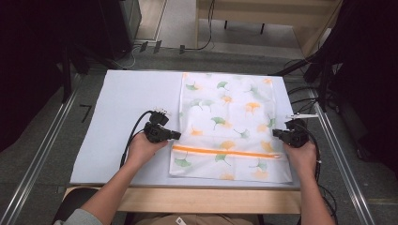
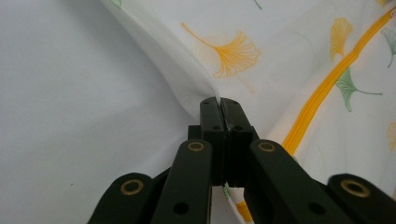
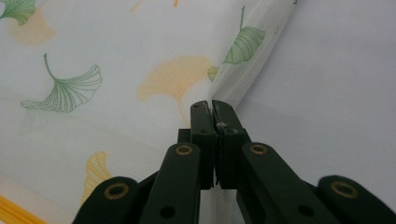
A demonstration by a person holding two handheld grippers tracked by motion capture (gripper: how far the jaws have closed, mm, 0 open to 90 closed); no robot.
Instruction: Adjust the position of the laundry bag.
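A white mesh laundry bag [image 1: 225, 122] printed with green and orange ginkgo leaves lies flat on the table, an orange zipper [image 1: 225, 152] running across its near part. My left gripper [image 1: 177, 135] is shut on the bag's left edge [image 2: 196, 88], pinching a raised fold of the mesh just above the zipper [image 2: 322, 88]. At the opposite side, my right gripper [image 1: 277, 133] is shut on the bag's right hem [image 3: 252, 79]. In both gripper views the black jaws meet with fabric caught between them.
The bag rests on a pale blue table cover [image 1: 126, 108], which leaves bare surface to its left. Metal rails [image 1: 42, 150] run along both sides of the table. Cables [image 1: 305, 89] and dark stands lie on the floor to the right.
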